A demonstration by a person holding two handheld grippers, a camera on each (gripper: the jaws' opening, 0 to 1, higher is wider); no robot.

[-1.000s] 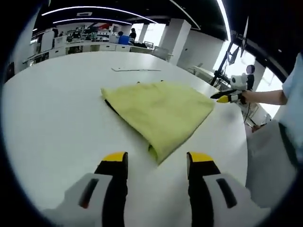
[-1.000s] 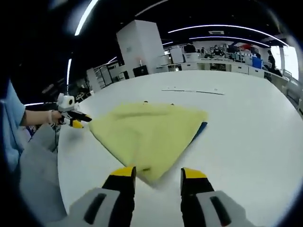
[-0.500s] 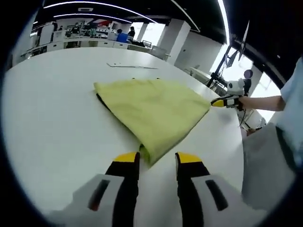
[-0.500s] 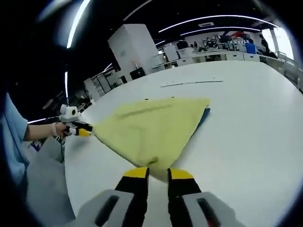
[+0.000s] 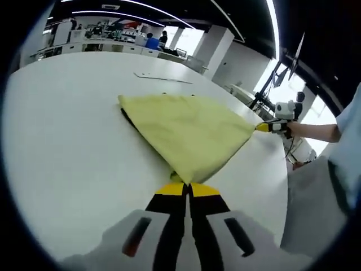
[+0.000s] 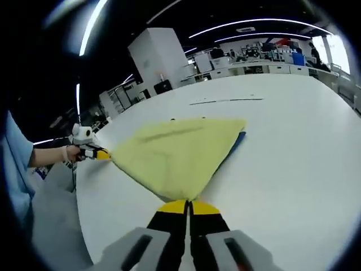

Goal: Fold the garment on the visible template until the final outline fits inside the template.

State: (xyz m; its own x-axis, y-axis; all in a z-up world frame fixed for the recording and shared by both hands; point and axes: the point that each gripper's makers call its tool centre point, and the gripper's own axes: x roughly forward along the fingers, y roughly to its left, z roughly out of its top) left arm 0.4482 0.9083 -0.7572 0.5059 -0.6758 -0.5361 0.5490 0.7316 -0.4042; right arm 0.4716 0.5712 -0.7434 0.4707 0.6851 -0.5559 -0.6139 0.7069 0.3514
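A yellow garment (image 5: 186, 127) lies folded flat on the white table (image 5: 67, 147). My left gripper (image 5: 188, 188) is shut on its nearest corner in the left gripper view. At the garment's right corner in that view, my right gripper (image 5: 264, 127) touches the cloth tip. In the right gripper view, the right gripper (image 6: 189, 206) is shut on the near corner of the garment (image 6: 175, 149), and the left gripper (image 6: 102, 154) holds the left corner. A dark blue edge (image 6: 237, 141) peeks from under the cloth's far side, also visible as the dark edge (image 5: 127, 117).
A thin strip (image 5: 163, 79) lies on the table beyond the garment, the same strip (image 6: 225, 101) in the right gripper view. The table edge (image 5: 282, 186) curves close by. A person's arm (image 5: 316, 131) and grey trousers (image 6: 51, 214) are beside it. Office desks stand far back.
Both grippers moved in on the garment's corners, and their jaws went from open to shut on the cloth. The garment has stayed flat on the table.
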